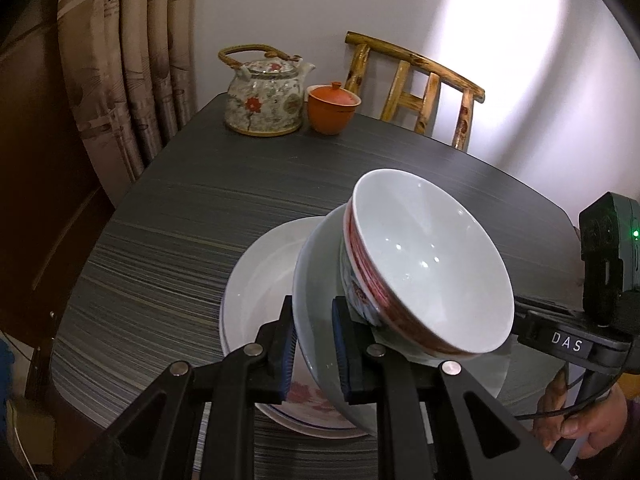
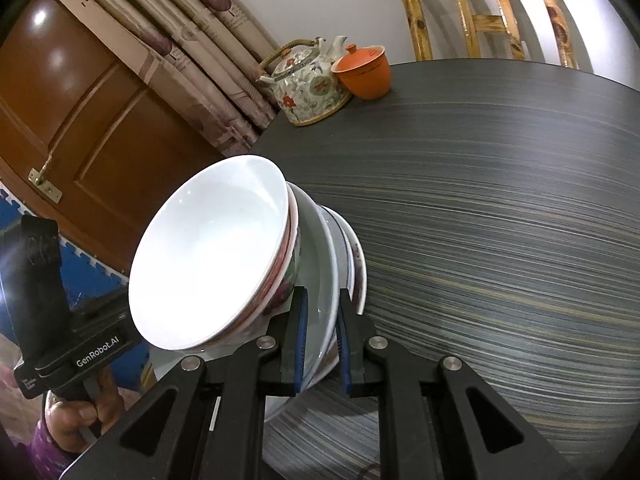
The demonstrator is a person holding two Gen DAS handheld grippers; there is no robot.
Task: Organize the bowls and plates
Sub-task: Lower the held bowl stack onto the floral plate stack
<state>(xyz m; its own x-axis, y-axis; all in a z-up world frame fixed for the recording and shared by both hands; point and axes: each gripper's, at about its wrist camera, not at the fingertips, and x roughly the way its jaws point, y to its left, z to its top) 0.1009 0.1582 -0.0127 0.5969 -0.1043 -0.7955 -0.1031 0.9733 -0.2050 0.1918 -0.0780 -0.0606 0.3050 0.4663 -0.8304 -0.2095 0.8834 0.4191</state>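
A white bowl with a red floral outside (image 1: 428, 256) (image 2: 208, 252) sits in a pale grey-green plate (image 1: 320, 304) (image 2: 320, 276). Below them lies a white plate with a blue rim line and red flowers (image 1: 260, 280) (image 2: 354, 264) on the dark table (image 1: 168, 216) (image 2: 500, 208). My left gripper (image 1: 314, 350) is shut on the grey-green plate's rim from one side. My right gripper (image 2: 322, 346) is shut on the same plate's rim from the other side. The plate and bowl look tilted and held just above the lower plate.
A floral teapot (image 1: 262, 98) (image 2: 306, 86) and an orange lidded cup (image 1: 333, 108) (image 2: 364, 70) stand at the table's far edge. A wooden chair (image 1: 416, 88) (image 2: 492, 12) is behind the table. Curtains (image 1: 124, 60) and a brown door (image 2: 80, 92) are to the left.
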